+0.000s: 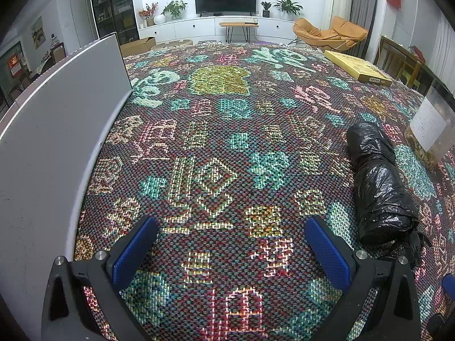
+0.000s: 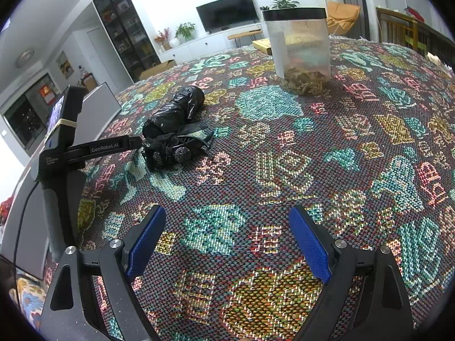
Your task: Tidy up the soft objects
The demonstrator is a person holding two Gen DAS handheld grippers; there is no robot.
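- Broadly, a woven cloth patterned in teal, pink and yellow (image 1: 221, 147) covers the whole tabletop and bears everything else.
- Along its left edge stands a flat grey panel (image 1: 57, 147), upright on its edge; what it belongs to I cannot tell.
- Toward the far right sits a clear plastic jar with a black lid (image 2: 298, 48), upright, with dried brownish bits at its bottom; a flat yellow cardboard box (image 1: 358, 66) lies beyond it.
- Nearer the middle lies the roll of crinkled black plastic bags (image 1: 381, 187), the soft thing the task seems to mean, on its side with a loose tail of film at its near end.
- Just beside that tail, in the right wrist view, lies a small black hair claw clip with sparkly studs (image 2: 182, 145), touching or nearly touching the film.
- Left gripper (image 1: 230, 253): blue pads spread wide over bare cloth, holding nothing, with the roll just to its right.
- Right gripper (image 2: 227, 241): likewise spread wide and holding nothing, the roll well ahead on its left.
- As a judgement, the roll lying loose with both grippers free fits either a roll waiting to be tidied or one just laid down; no container for it shows.
- Any grasp would call for closing across the roll's firm middle, since the thin film slips and the tail could snag the clip.
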